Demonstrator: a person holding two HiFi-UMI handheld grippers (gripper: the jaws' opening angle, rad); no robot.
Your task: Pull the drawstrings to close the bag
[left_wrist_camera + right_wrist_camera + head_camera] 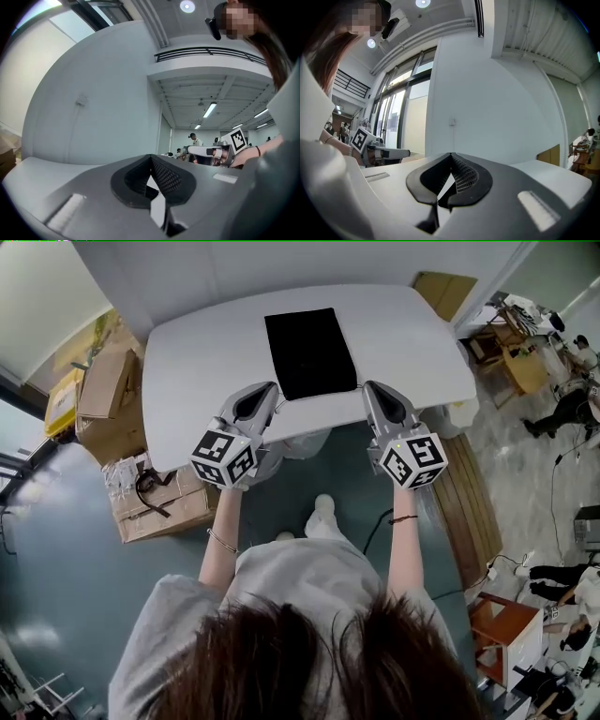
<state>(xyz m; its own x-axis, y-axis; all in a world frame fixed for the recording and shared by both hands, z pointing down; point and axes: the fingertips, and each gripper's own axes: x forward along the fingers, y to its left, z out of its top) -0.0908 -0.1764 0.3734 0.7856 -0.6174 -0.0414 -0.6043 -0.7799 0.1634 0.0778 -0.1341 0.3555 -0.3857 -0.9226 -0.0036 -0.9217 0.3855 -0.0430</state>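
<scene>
No words, numbers or brand names can be read anywhere here. The only sign-like marks are the black-and-white square code patterns on the marker cube (225, 457) of the left gripper (273, 387) and on the other marker cube (414, 460) of the right gripper (367, 386). They are blocky pictorial codes, not letters or digits. One face of each also shows in the opposite gripper's view, again as pattern only. The cardboard boxes (111, 399) by the table carry no print I can make out from here, and the black bag (309, 352) shows no label or logo.
</scene>
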